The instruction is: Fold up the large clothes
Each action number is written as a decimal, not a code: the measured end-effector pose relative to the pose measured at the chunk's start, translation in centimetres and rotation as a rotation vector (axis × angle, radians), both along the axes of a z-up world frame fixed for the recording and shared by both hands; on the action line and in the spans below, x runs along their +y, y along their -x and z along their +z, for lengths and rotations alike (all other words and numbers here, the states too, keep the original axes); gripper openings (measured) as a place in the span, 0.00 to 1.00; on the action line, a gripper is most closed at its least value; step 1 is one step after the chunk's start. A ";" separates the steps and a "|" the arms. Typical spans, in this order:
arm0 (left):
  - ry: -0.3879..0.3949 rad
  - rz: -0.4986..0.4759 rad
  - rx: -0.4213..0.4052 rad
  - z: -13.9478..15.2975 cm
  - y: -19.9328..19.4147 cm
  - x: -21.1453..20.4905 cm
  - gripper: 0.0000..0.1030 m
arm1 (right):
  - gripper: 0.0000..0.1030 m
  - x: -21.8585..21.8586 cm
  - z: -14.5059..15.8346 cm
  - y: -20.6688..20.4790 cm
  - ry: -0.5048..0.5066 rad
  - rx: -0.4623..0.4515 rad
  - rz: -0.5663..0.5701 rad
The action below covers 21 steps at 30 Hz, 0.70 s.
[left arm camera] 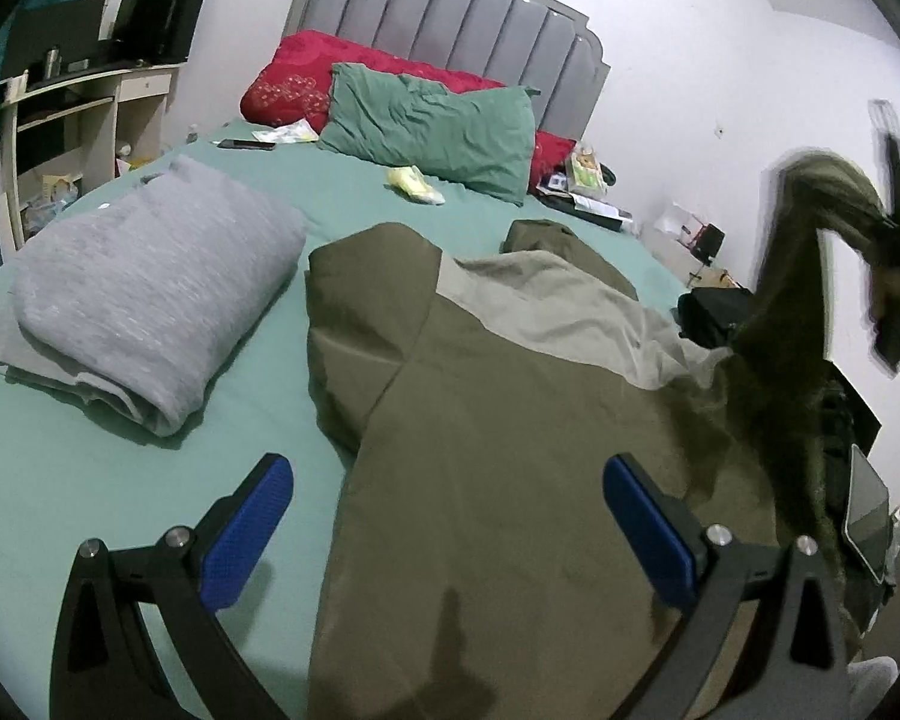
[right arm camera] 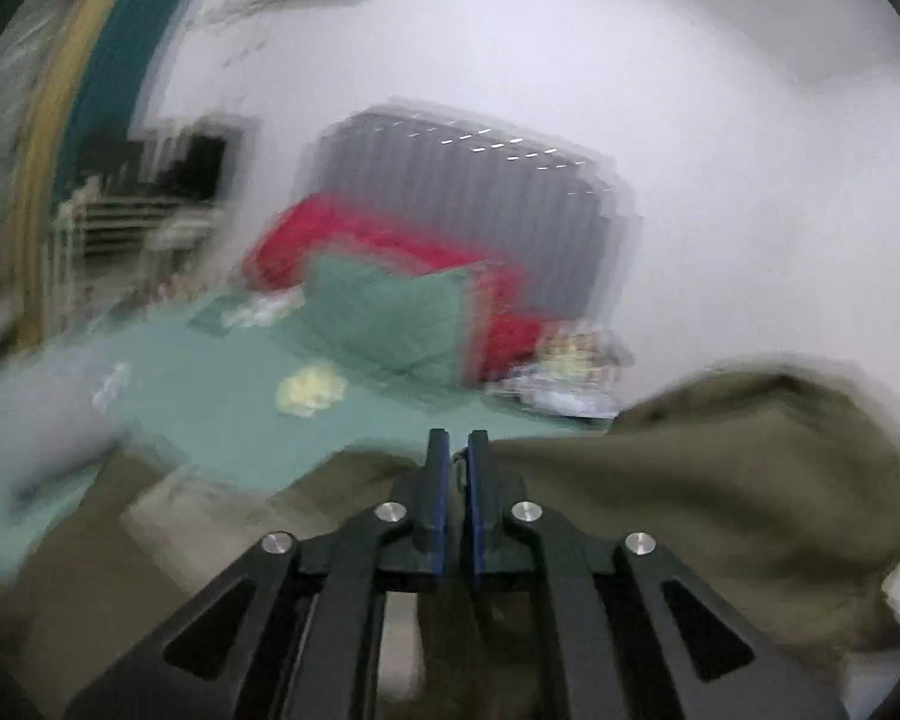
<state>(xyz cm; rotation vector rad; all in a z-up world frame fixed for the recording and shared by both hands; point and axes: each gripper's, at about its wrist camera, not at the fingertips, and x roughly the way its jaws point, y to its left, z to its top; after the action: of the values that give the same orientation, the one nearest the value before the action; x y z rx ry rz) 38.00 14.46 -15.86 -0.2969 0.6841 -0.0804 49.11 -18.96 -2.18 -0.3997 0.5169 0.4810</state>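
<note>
An olive-green garment (left arm camera: 510, 420) with a paler lining lies spread over the teal bed sheet (left arm camera: 90, 480). My left gripper (left arm camera: 447, 516) hovers open above its near part, blue pads (left arm camera: 246, 540) wide apart with nothing between them. In the left wrist view, blurred at the right, my right gripper (left arm camera: 897, 240) holds one end of the garment lifted high off the bed. In the blurred right wrist view, the right gripper (right arm camera: 457, 450) is shut on olive cloth (right arm camera: 720, 480), which bunches to the right of the fingers.
A folded grey garment (left arm camera: 150, 294) lies on the bed's left side. A green pillow (left arm camera: 432, 132) and a red one (left arm camera: 294, 78) lean on the grey headboard (left arm camera: 450, 18). A phone (left arm camera: 246, 144) and a yellowish cloth (left arm camera: 414, 183) lie near them. A desk (left arm camera: 90, 96) stands far left.
</note>
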 end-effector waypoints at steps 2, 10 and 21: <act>-0.010 0.009 0.001 0.0 0.0 0.2 1.00 | 0.17 5.0 -7.8 0.1 0.104 0.243 0.101; -0.033 0.033 0.015 -0.8 0.0 1.3 1.00 | 0.53 2.1 -18.3 5.0 0.087 0.336 -0.011; -0.040 0.003 0.033 -1.4 -0.4 0.3 1.00 | 0.77 -14.9 -16.2 2.1 -0.212 0.304 -0.560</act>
<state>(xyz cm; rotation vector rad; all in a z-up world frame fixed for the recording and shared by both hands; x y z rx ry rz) 38.41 14.71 -17.24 -0.2610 0.7175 -0.0588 46.98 -33.84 -18.39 0.0333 0.8311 0.0486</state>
